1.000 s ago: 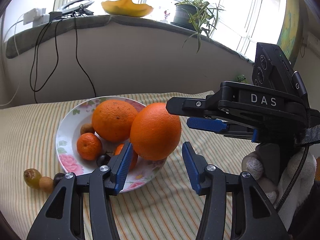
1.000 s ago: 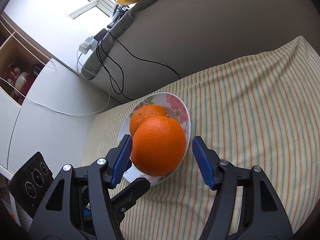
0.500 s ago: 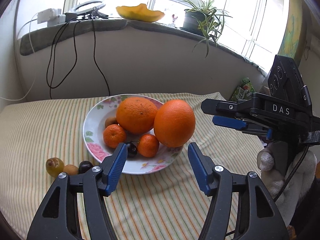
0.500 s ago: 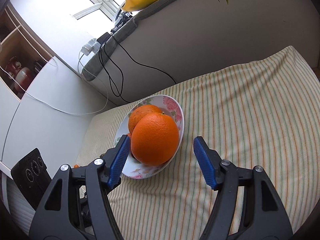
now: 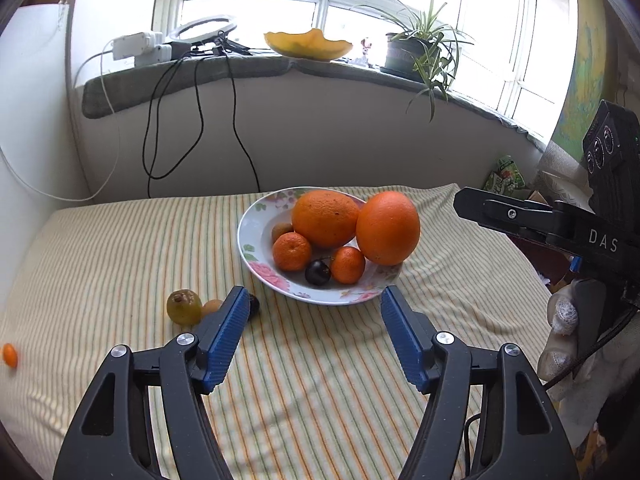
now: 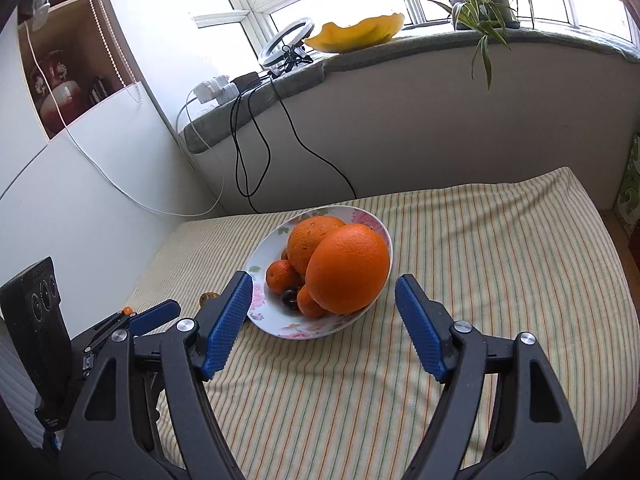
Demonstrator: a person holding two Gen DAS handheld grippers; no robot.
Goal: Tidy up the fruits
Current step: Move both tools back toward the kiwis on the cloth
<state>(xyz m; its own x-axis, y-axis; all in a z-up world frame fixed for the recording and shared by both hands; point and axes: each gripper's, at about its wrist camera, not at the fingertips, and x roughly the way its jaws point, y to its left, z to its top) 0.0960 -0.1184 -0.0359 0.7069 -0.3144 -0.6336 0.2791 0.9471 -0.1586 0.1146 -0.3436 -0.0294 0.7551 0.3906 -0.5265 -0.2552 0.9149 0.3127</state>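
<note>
A floral plate on the striped cloth holds two big oranges, two small mandarins, a dark plum and a kiwi. Loose on the cloth to its left lie a green-brown fruit, a small brown fruit, a dark fruit partly hidden behind my left finger, and a tiny orange fruit at the far left. My left gripper is open and empty, just short of the plate. My right gripper is open and empty, also short of the plate.
The striped cloth covers the table up to a grey wall with hanging black cables. The sill above carries a potted plant, a yellow bowl and a ring light. The right gripper's body is at the right.
Both grippers have pulled back from the plate and risen. The right gripper let go of the big orange, which now rests on the plate's right side. More of the cloth and loose fruits show.
</note>
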